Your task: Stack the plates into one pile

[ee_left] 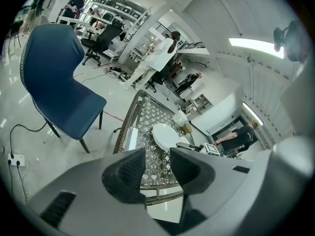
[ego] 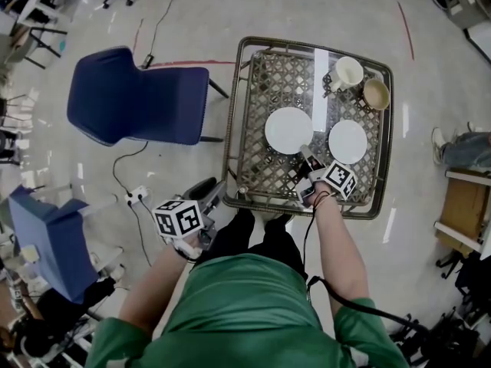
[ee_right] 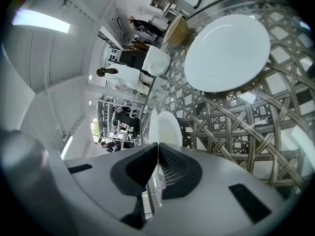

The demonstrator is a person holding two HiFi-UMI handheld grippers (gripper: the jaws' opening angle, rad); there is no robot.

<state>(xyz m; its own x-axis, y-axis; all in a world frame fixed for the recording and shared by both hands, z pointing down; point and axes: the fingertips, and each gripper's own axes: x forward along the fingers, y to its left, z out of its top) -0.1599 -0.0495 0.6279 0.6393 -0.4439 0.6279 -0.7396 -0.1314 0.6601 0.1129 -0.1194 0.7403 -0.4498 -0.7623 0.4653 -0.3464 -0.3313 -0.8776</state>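
Note:
Two white plates are on the wicker table (ego: 307, 44). My right gripper (ego: 308, 158) is shut on the near rim of the larger left plate (ego: 288, 129). In the right gripper view that plate (ee_right: 165, 124) runs edge-on out from between the jaws (ee_right: 158, 154). The other plate (ego: 347, 142) (ee_right: 226, 53) lies flat just to its right. My left gripper (ego: 203, 198) hangs open and empty off the table's near left corner. From the left gripper view (ee_left: 157, 168) I see the held plate (ee_left: 165, 134) beyond the gap.
A white cup (ego: 347, 73) and a tan bowl (ego: 376, 94) stand at the table's far right corner. A blue chair (ego: 138, 98) is left of the table, another (ego: 42, 236) nearer left. A cable and socket (ego: 136, 196) lie on the floor.

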